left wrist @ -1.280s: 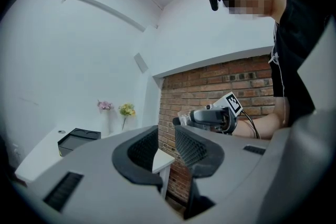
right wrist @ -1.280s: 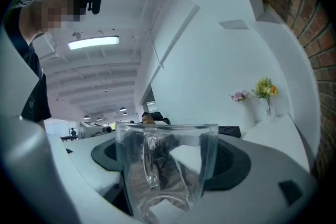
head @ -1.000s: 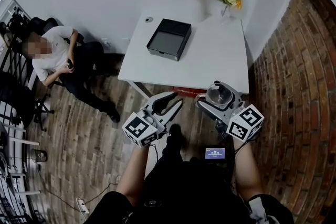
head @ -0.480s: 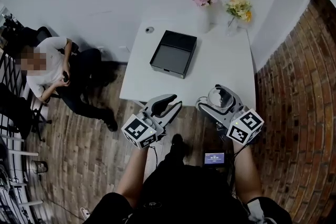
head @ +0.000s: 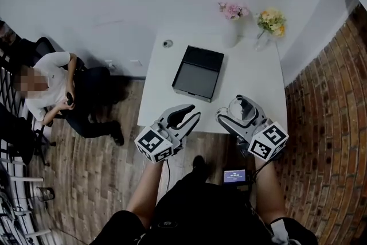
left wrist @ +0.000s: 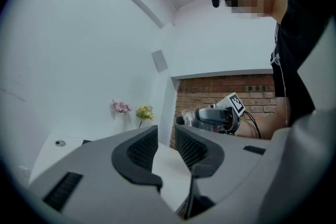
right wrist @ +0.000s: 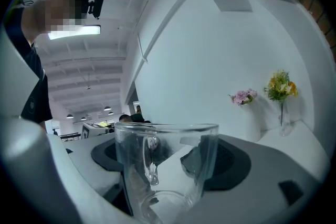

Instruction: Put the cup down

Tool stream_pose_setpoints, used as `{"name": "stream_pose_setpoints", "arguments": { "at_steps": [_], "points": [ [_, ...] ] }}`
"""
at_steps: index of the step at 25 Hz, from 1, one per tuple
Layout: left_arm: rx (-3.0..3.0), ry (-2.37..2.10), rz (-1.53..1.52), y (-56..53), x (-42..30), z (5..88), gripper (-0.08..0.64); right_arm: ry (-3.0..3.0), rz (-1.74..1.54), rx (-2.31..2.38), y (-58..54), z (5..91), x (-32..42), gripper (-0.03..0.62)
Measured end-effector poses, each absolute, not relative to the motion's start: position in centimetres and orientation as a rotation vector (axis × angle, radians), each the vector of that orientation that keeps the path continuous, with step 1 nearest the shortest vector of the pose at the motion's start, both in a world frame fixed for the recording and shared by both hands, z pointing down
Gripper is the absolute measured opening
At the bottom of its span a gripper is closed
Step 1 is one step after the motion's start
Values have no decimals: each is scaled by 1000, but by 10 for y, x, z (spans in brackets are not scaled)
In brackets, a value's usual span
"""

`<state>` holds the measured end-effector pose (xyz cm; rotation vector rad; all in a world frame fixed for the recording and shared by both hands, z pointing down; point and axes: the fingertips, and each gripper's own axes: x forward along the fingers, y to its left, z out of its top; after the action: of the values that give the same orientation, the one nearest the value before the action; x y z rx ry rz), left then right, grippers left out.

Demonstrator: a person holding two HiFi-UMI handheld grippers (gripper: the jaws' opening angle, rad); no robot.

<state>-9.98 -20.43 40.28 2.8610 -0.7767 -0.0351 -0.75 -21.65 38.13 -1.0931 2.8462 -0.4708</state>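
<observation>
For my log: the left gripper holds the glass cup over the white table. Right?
No, the right gripper holds the glass cup over the white table; the right gripper view shows it between the jaws. The left gripper is empty.

Head view steeply down over table (head: 252, 74); gripper views share yellow flowers (left wrist: 144, 112).

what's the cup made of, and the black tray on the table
Cup: clear glass, it seems; the right tongs' dark pads show through its wall, and its rim and handle glint. Tray: black, matte, perhaps plastic or coated metal; too small to tell.
</observation>
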Motion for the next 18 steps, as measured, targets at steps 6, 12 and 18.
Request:
{"name": "stream_pose_setpoints", "arguments": {
  "at_steps": [6,12,18],
  "points": [
    [2852,-730,-57,-222,-107,407,94,2855,-482,-1129,-232,385,-19,426],
    [2832,-699,-98,-228,-107,408,94,2866,-484,-1145,-242,385,-24,426],
    [2825,-691,-89,-229,-99,411,94,2871,-484,-1133,-245,385,-20,425]
  ]
}}
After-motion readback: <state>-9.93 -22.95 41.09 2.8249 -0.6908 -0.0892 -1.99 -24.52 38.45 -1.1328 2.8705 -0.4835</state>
